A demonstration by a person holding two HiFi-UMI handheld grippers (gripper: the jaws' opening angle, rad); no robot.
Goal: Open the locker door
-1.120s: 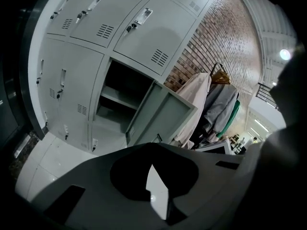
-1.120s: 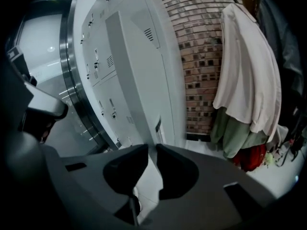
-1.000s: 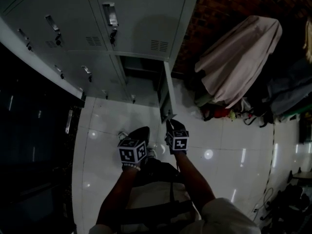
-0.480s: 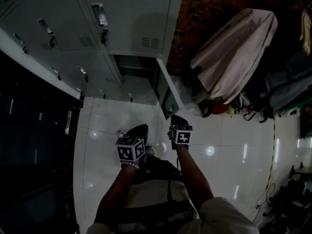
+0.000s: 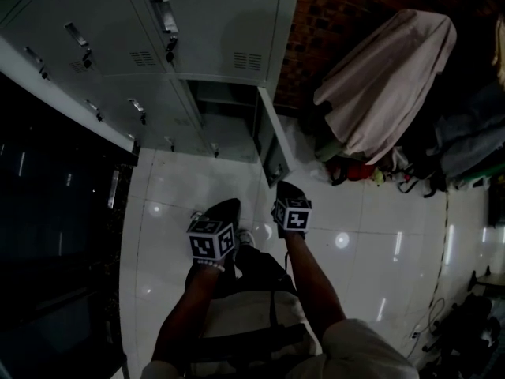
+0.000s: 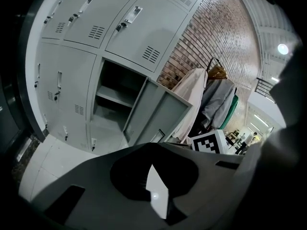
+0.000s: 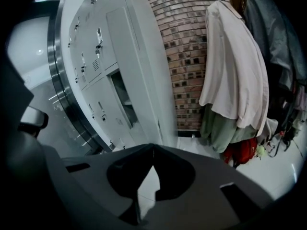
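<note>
The grey locker bank [image 5: 213, 22] fills the upper left of the head view. Its lower right locker door [image 5: 272, 144] stands swung well out, showing the shelf [image 6: 115, 96] inside. The opening looks done. The right claw [image 7: 153, 146], near the door's free edge, is pinched together on nothing. The left claw [image 6: 152, 147] is likewise closed and empty. The next move probably calls only for drawing both away.

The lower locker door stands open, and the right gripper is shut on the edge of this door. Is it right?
Not quite. The locker door stands open and the right gripper is shut, but on nothing: the right gripper view shows its jaws closed together with no door edge between them.
</note>
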